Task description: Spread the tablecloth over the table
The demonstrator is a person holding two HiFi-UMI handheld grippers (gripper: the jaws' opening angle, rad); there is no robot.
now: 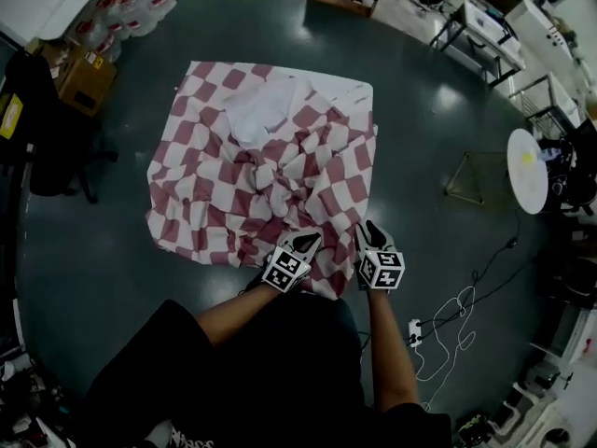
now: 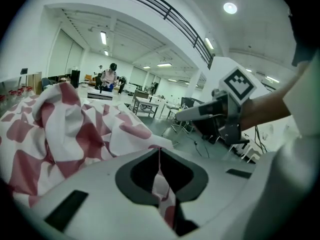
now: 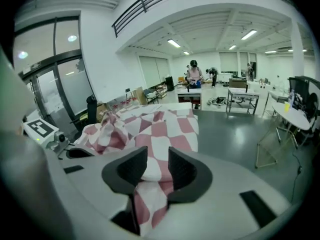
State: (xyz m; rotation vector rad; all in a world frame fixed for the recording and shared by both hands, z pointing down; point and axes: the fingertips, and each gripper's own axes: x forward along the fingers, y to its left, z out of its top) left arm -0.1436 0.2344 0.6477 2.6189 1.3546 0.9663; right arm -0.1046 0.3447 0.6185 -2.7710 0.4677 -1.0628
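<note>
Left tool (image 2: pixel 160 156) is clenched on a near-edge fold of the checked tablecloth (image 1: pixel 270 171), which lies bunched on the desk (image 1: pixel 263 110), whose bare top is probably the pale patch. The right tool (image 3: pixel 157 166) stands released, with cloth loose between its jaws. A pull now could drag one side only and skew the heap.

1. The left gripper (image 1: pixel 303 243) sits in the lower middle of the head view. Its jaws are pressed together on a thin fold of the tablecloth (image 1: pixel 270 166).
2. The right gripper (image 1: pixel 371 234) is just beside it, on the right. Its jaws stand apart, and the tablecloth lies loose between them.
3. Both grippers point away from the person and tilt down.
4. The bare left arm (image 1: pixel 238 311) slants in from the lower left. The bare right arm (image 1: pixel 387 343) runs almost straight up the frame.
</note>
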